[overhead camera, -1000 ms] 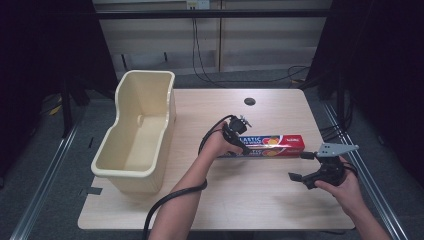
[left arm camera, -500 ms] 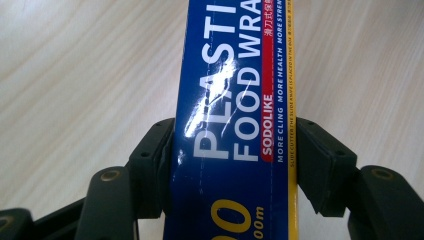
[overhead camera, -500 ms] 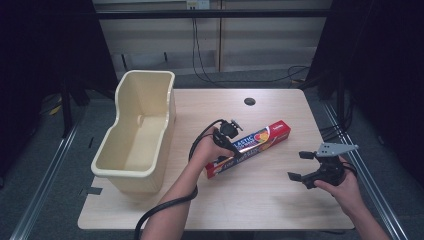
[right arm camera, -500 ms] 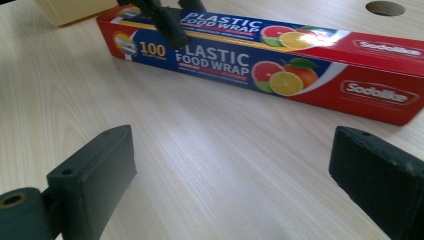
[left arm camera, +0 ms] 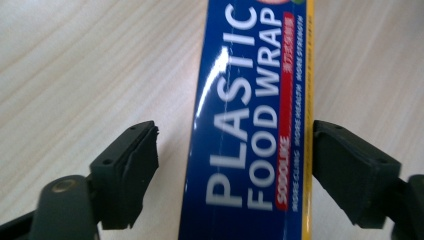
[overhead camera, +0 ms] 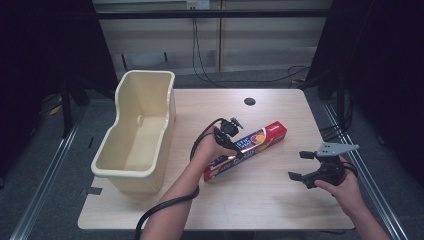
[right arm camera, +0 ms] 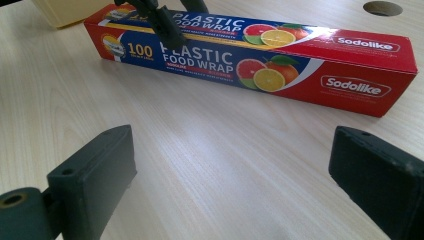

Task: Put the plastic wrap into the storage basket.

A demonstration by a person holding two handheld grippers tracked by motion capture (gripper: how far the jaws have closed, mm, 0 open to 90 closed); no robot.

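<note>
A long red and blue box of plastic food wrap lies slantwise on the wooden table, its far end toward the right. My left gripper points down over the box's middle. In the left gripper view the box lies between the jaws, which have just been opening. The left pad stands clear of the box and the right pad sits at its yellow edge without squeezing it. My right gripper rests open and holds nothing at the table's right, its jaws facing the box.
A deep cream plastic bin stands at the table's left side, nothing visible inside it. A round cable hole sits near the far edge. Black cables trail from both grippers toward the near edge.
The box has swung from lying level across the table to a slant, its left end now nearer me. The left hand moved a little left and nearer. The right gripper stayed put.
</note>
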